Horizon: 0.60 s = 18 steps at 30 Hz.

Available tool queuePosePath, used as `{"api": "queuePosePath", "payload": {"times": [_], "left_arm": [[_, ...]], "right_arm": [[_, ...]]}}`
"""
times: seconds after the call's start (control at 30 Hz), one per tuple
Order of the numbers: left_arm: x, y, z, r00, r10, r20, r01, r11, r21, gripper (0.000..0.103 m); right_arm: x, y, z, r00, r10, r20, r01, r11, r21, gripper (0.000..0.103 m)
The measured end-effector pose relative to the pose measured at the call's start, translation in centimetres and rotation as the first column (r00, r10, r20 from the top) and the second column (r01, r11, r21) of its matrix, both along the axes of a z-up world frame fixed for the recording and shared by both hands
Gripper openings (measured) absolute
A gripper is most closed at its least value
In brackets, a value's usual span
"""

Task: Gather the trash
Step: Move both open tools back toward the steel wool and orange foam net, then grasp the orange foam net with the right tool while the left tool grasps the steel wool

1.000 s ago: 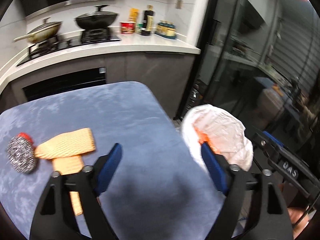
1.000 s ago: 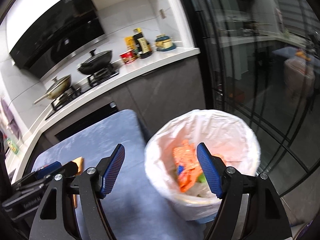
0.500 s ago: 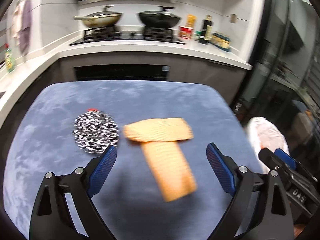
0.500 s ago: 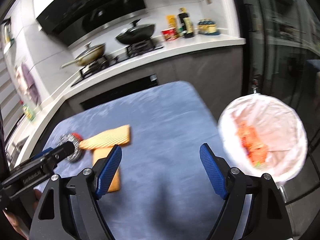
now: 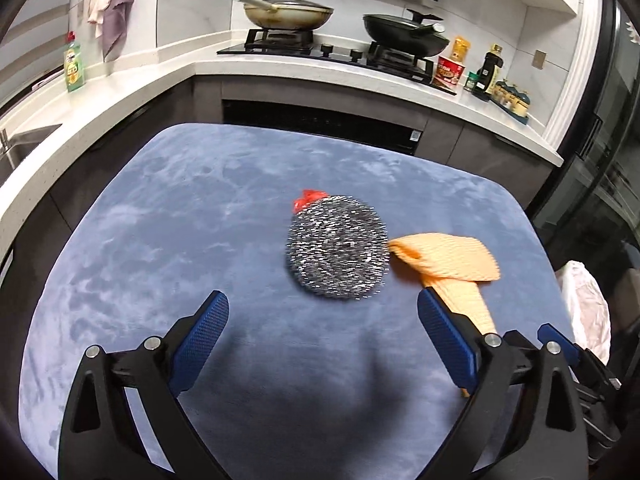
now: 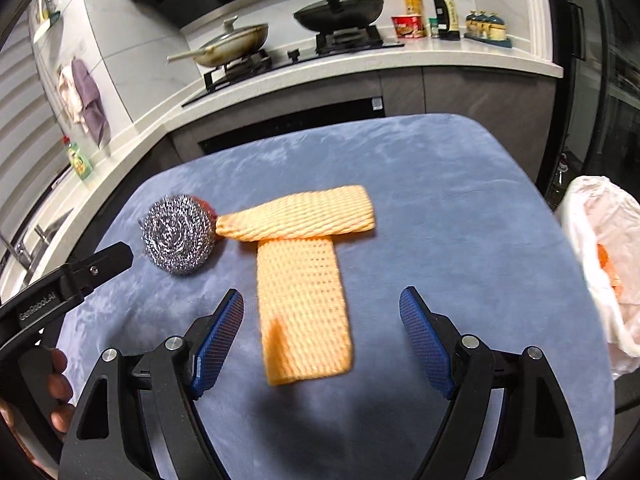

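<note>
Both fingers spread, empty: left gripper (image 5: 322,320) behind slightly blurred scourer (image 5: 338,248); right gripper (image 6: 322,318) straddles foam net (image 6: 302,312).

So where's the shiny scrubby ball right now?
The steel scrubber sits on the blue table, left of the orange cloths and touching the nearer one's tip, straight ahead of the left gripper.

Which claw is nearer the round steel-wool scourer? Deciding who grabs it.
Left. The left claw faces the round steel-wool scourer just ahead; the right claw hangs over the lower orange foam net, scourer off leftward.
</note>
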<state>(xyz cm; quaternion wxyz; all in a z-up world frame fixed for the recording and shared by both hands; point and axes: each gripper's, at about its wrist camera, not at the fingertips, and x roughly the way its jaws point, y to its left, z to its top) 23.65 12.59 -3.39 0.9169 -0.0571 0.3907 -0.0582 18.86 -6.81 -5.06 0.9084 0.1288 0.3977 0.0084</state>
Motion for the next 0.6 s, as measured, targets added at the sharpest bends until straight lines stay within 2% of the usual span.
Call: {"api": "queuePosePath", "payload": {"times": [0.37, 0.5, 0.57, 0.6], "left_arm": [[3.8, 0.7, -2.4, 0.998, 0.015, -0.053, -0.016, 1.0, -0.019, 0.093], [5.2, 0.2, -2.8, 0.999, 0.009, -0.045, -0.01, 1.0, -0.02, 0.093], [5.8, 0.0, -3.0, 0.999, 0.011, -0.049, -0.013, 1.0, -0.025, 0.092], [6.1, -0.1, -3.1, 0.999, 0.005, -0.049, -0.007, 0.999, -0.034, 0.088]], "right_arm": [[1.9, 1.5, -2.5, 0.999, 0.023, -0.049, -0.025, 0.999, -0.032, 0.077], [2.2, 1.5, -3.3, 0.998, 0.023, -0.063, -0.026, 0.999, -0.037, 0.077], [2.2, 1.4, -3.8, 0.997, 0.022, -0.074, -0.024, 0.999, -0.026, 0.077], [2.2, 1.4, -3.9, 0.997, 0.019, -0.074, -0.021, 0.999, -0.024, 0.076]]}}
